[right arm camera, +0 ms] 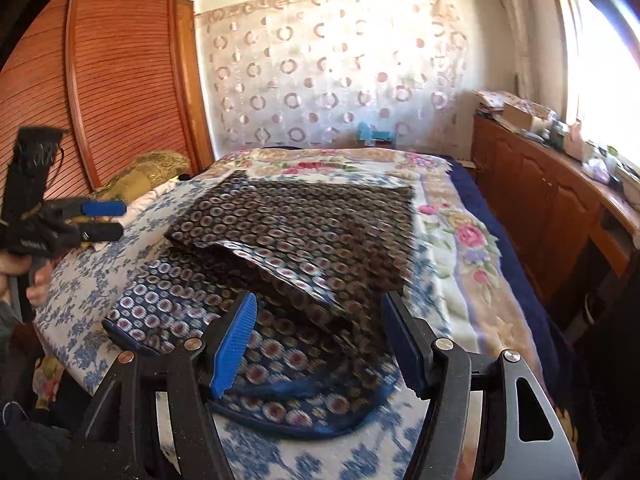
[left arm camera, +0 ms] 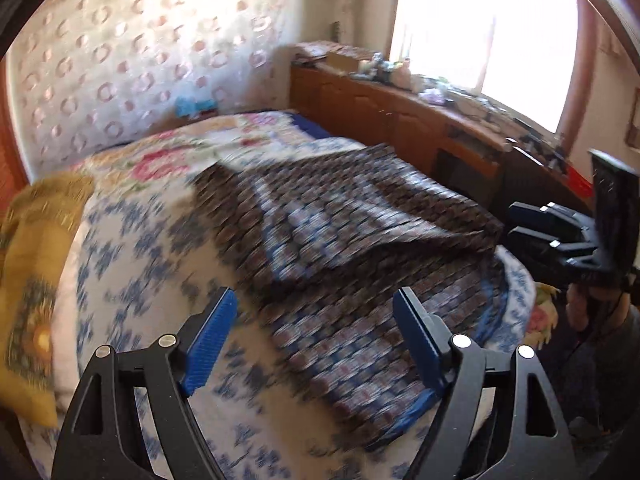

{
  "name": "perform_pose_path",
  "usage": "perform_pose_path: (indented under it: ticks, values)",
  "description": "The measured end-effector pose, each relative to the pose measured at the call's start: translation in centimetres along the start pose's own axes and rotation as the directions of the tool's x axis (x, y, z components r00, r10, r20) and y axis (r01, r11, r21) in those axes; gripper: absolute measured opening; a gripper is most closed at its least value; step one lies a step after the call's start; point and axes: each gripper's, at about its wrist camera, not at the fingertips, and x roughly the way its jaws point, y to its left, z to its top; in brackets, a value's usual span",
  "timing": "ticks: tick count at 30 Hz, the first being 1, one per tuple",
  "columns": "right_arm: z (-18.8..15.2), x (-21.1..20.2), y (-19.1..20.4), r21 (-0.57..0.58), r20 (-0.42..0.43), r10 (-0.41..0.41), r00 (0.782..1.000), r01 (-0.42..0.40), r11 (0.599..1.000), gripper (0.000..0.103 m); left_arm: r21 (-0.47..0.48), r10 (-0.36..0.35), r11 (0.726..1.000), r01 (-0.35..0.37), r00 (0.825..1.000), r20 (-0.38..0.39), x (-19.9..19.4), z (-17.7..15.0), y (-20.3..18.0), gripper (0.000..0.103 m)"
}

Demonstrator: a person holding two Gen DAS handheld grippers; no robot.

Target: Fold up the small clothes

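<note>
Your left gripper (left arm camera: pixel 314 316) hangs above the near edge of the bed (right arm camera: pixel 460 264), jaws released and wide, nothing between them. Your right gripper (right arm camera: pixel 320 328) is spread too, its blue pads (right arm camera: pixel 234 344) hovering over the dark patterned garment (right arm camera: pixel 304 232) without pinching it. That garment lies on the blue-and-white sheet (left arm camera: pixel 132 264), partly folded, one flap doubled back across its middle. From your left wrist camera it fills the centre, with the right gripper at three o'clock. A yellow cushion (left arm camera: pixel 28 280) sits at nine o'clock
</note>
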Motion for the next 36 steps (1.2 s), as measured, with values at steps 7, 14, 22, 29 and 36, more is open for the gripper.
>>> perform_pose_path:
  ticks: [7, 14, 22, 29, 36]
  values:
    - [2.9, 4.5, 3.6, -0.103, -0.051, 0.088, 0.995, -0.092, 0.99, 0.067, -0.065, 0.067, 0.996, -0.066, 0.998, 0.005, -0.2, -2.1, 3.6, 0.081]
    - [5.6, 10.9, 6.9, -0.173, -0.155, 0.186, 0.97, -0.212, 0.962, 0.067, -0.098, 0.129, 0.987, -0.125, 0.991, 0.043, -1.3, -2.4, 6.6, 0.081]
    - [8.4, 17.3, 9.2, -0.265, -0.293, 0.239, 0.926, -0.319, 0.91, 0.067, -0.111, 0.201, 0.975, -0.193, 0.977, 0.071, -1.1, -1.1, 9.0, 0.081]
    - [8.7, 20.8, 9.6, -0.285, -0.37, 0.215, 0.904, -0.331, 0.899, 0.067, -0.117, 0.229, 0.968, -0.221, 0.972, 0.061, 0.1, -0.5, 10.8, 0.081]
    - [8.7, 20.8, 10.4, -0.291, -0.341, 0.209, 0.916, -0.314, 0.904, 0.052, -0.12, 0.237, 0.966, -0.231, 0.971, 0.042, 1.1, -0.6, 11.6, 0.081]
